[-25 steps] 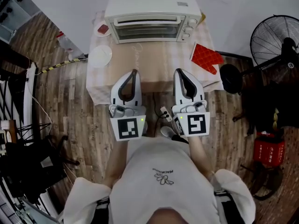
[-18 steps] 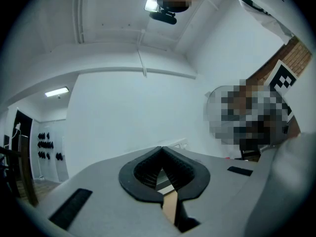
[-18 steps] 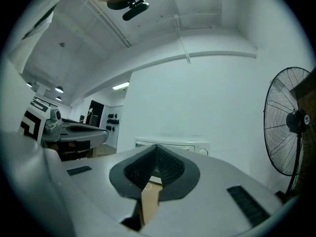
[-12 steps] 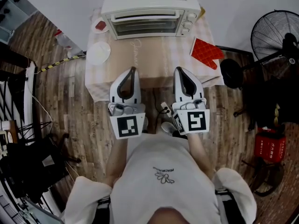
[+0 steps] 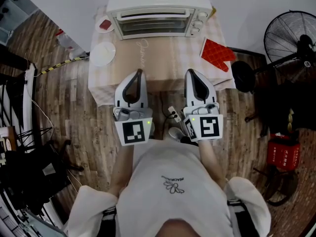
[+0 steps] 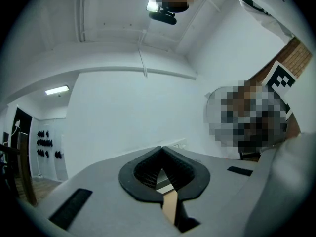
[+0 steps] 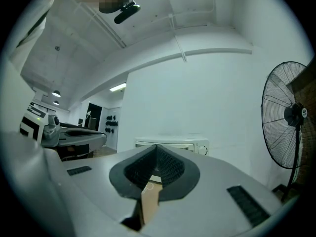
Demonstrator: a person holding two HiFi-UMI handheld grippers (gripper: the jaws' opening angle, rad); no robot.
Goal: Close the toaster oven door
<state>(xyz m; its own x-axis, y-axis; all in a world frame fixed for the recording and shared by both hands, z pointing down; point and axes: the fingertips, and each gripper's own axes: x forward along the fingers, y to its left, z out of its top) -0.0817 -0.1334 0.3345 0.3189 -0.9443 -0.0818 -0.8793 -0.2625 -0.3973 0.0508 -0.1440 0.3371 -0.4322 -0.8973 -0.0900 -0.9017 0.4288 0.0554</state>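
Note:
The white toaster oven (image 5: 154,13) stands at the back of the table, and its glass door (image 5: 153,26) looks upright against the front. My left gripper (image 5: 138,73) and right gripper (image 5: 189,73) hang side by side over the table's near edge, well short of the oven. Both point toward it, both are shut and hold nothing. The left gripper view shows the left gripper (image 6: 160,149) with its jaws meeting against a white wall. Over the closed tips of the right gripper (image 7: 156,147), the right gripper view shows the oven (image 7: 195,146) straight ahead.
A tan mat (image 5: 155,58) lies on the chequered table (image 5: 98,85) before the oven. A white plate (image 5: 103,53) and a red dish (image 5: 104,25) sit at the left, a red oven mitt (image 5: 217,55) at the right. A standing fan (image 5: 289,38) is right of the table.
The oven and table have slid slightly upward in the head view. Both grippers have stayed shut and in nearly the same place.

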